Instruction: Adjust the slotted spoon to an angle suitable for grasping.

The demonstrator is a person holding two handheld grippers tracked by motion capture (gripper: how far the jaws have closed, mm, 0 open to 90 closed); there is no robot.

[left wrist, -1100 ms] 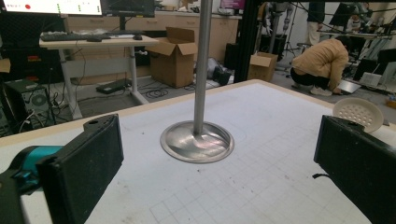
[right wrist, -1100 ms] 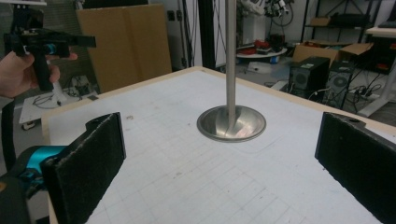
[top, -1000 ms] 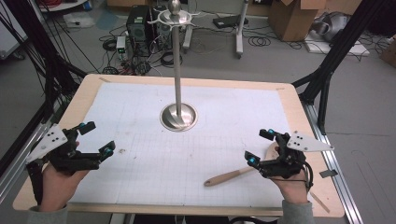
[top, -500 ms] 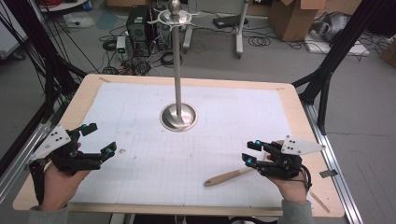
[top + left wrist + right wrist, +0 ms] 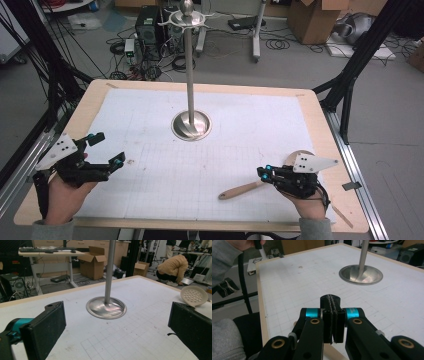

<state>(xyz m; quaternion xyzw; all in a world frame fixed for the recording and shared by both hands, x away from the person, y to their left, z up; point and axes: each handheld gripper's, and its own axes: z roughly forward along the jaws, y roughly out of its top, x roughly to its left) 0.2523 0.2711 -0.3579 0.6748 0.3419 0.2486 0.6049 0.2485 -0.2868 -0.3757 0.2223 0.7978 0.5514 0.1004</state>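
A wooden slotted spoon (image 5: 240,190) lies on the white mat at the front right, handle pointing left; its round head (image 5: 194,295) lies to the right. My right gripper (image 5: 264,171) sits just over the handle, close to the head. Its jaws have just been closing and now stand shut, pad against pad (image 5: 333,302), with nothing between them; a strip of the wooden handle (image 5: 331,350) passes underneath. My left gripper (image 5: 105,150) hovers at the front left, open and holding nothing (image 5: 117,327).
A steel pole on a round base (image 5: 191,125) stands upright in the middle of the gridded mat (image 5: 165,175), with hooks at its top. The table's wooden rim (image 5: 325,150) runs close to the right hand. Boxes and cables lie on the floor beyond.
The right gripper's jaws went from wide open to fully shut above the spoon handle. The spoon has not moved. The left hand and its gripper stayed as they were.
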